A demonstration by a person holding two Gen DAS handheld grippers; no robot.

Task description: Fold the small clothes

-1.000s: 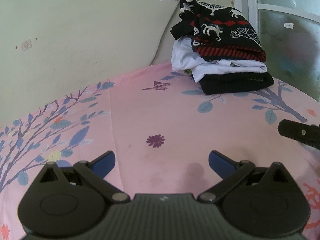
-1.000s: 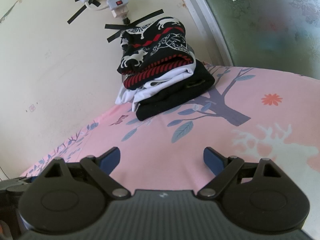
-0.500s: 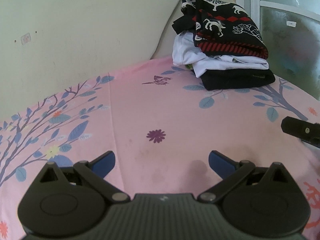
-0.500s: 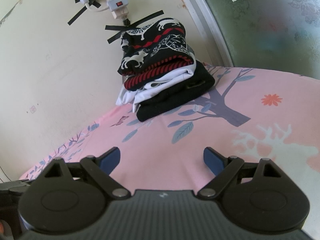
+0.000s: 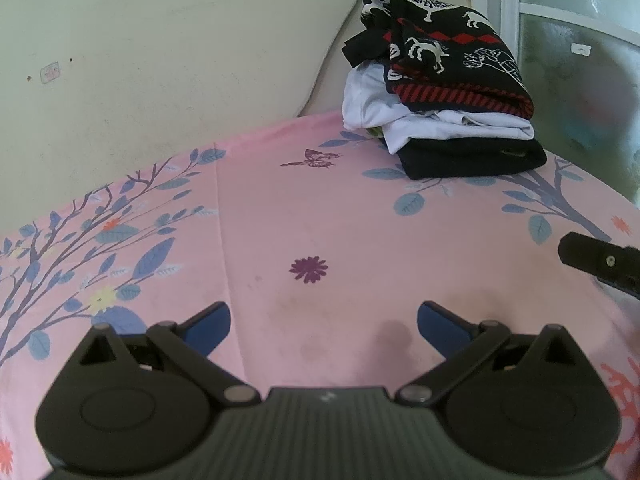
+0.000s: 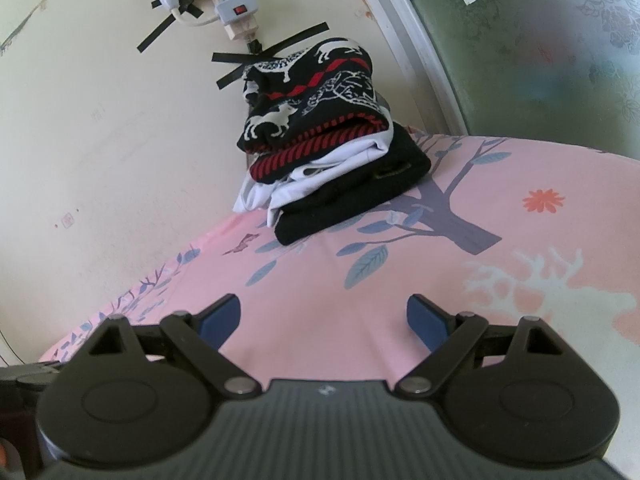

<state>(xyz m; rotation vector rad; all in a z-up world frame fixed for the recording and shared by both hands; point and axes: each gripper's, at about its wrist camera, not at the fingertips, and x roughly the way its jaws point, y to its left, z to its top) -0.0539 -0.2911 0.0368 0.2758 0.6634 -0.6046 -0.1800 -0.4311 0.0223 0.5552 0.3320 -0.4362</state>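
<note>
Folded stack (image 5: 440, 100) sits at far corner of bed (image 5: 360, 232) by wall: patterned sweater on top, white, black beneath. Left tongs (image 5: 323, 322) and right tongs (image 6: 323, 320) both spread wide, empty, above bare sheet. No unfolded garment visible; folding looks done or awaiting next piece.

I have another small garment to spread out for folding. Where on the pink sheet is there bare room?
The wide stretch of pink sheet between the open left gripper and the stack of folded clothes is bare. So is the sheet ahead of the open right gripper. The far corner by the wall is crowded by the stack.
</note>
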